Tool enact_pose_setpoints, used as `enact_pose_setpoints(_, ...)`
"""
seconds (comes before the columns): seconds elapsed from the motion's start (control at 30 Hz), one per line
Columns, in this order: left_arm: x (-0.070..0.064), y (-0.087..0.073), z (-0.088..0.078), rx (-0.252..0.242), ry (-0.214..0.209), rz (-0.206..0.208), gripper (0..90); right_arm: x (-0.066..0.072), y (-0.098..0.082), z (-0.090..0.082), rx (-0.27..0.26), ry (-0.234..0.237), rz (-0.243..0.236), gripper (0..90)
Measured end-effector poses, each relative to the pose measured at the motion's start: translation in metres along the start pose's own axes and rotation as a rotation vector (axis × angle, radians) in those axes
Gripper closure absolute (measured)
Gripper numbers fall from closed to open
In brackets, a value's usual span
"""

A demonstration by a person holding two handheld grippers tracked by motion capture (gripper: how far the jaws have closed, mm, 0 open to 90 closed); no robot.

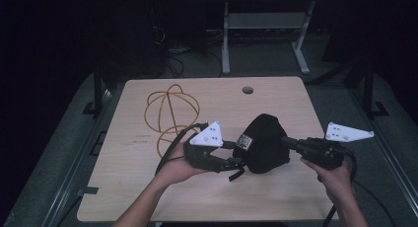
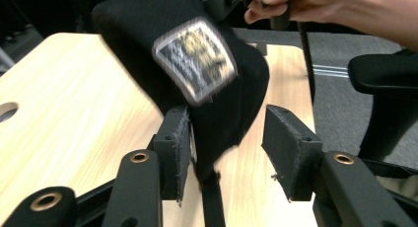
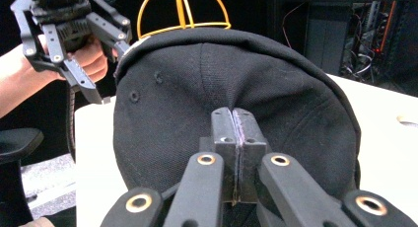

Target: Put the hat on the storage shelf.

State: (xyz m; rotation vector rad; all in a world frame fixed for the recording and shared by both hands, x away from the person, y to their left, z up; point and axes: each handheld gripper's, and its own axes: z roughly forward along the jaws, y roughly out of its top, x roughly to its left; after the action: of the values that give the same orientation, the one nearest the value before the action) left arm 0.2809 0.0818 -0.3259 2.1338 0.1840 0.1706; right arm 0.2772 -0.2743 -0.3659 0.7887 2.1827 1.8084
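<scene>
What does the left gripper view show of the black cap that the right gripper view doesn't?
The left gripper view shows the patch on the cap's front and its own jaws standing apart, the cap's edge hanging between the pads with a gap on one side.

The right gripper view shows the cap's plain fabric with its eyelets, pinched by the shut right gripper, and the yellow wire frame behind.

Both show the black cap, the wooden table, and the opposite hand holding its gripper.
</scene>
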Motion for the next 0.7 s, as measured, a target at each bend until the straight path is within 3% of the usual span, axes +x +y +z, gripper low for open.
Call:
enact_pose_setpoints(0.17, 0.0, -0.018, -0.005, 0.007, 0.02, -0.026, 51.0, -0.001, 0.008, -0.002, 0.018, -0.02, -0.013, 89.6)
enact_pose_setpoints(0.37, -0.007, -0.036, -0.006, 0.014, 0.059, -0.01, 48.3, -0.001, 0.021, -0.003, 0.044, -0.047, -0.023, 89.6)
enact_pose_setpoints(0.47, -0.008, -0.042, -0.005, 0.01, 0.058, -0.016, 47.4, -0.001, 0.024, -0.002, 0.051, -0.048, -0.033, 89.6)
enact_pose_setpoints(0.5, -0.008, -0.048, -0.005, 0.006, 0.036, -0.037, 46.2, -0.001, 0.027, -0.002, 0.06, -0.051, -0.038, 89.6)
enact_pose_setpoints(0.7, -0.008, -0.063, -0.003, 0.015, 0.042, -0.069, 44.1, 0.001, 0.037, 0.002, 0.067, -0.054, -0.053, 89.6)
